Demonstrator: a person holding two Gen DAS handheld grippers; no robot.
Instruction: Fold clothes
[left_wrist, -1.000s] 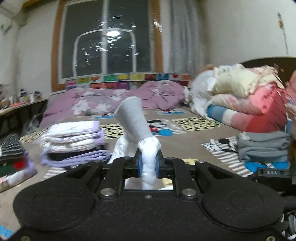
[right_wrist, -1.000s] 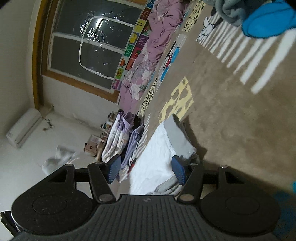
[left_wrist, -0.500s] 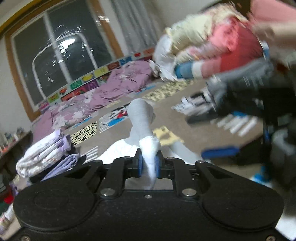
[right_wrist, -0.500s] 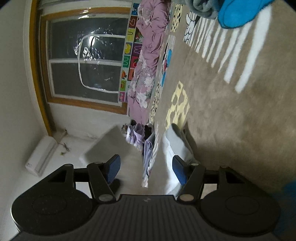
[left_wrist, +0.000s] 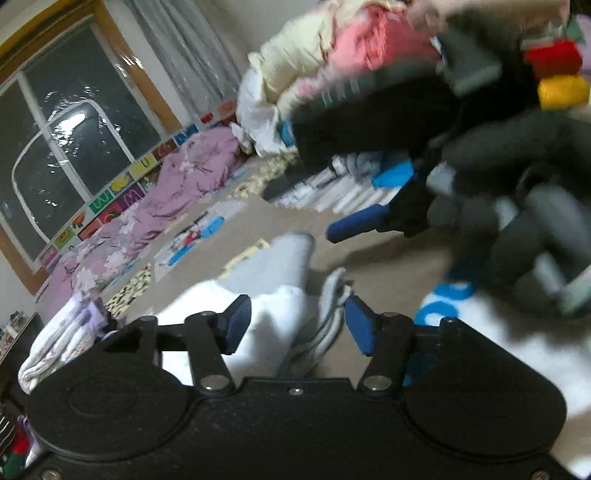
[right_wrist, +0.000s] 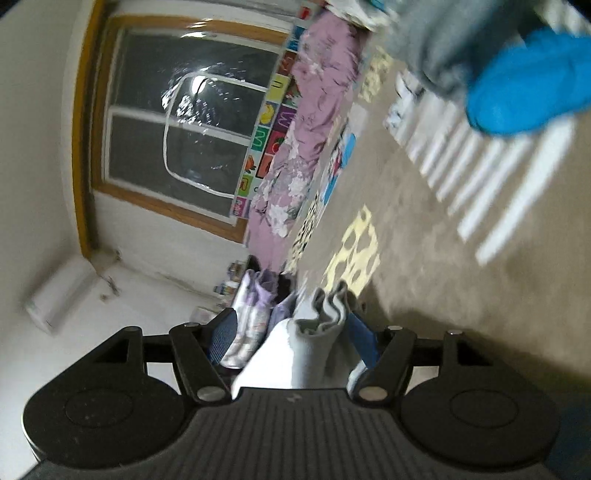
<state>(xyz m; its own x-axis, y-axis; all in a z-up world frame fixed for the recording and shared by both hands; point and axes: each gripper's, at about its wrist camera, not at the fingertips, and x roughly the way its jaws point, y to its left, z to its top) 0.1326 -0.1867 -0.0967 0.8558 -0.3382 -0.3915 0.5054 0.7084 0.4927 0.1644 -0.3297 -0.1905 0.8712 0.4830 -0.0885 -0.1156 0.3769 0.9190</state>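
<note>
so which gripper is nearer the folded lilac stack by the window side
Left. The left gripper sits just right of the lilac stack, straddling the white and grey sock. The right gripper hangs farther off, beyond the sock.

**Room narrowing around the sock**

Bare brown bedspread (left_wrist: 295, 218) is lying open ahead of the left gripper (left_wrist: 297, 325), whose spread blue pads are leaving the white-and-grey sock (left_wrist: 280, 291) sitting loose in the gap. On the right, the right gripper (left_wrist: 369, 221) (blurred) is crowding in, blocking that side. To the left, a folded lilac stack (left_wrist: 70, 332) is standing close. Further back, the purple quilt (left_wrist: 177, 199) and the piled bedding (left_wrist: 314, 66) are closing off the far edge.
</note>
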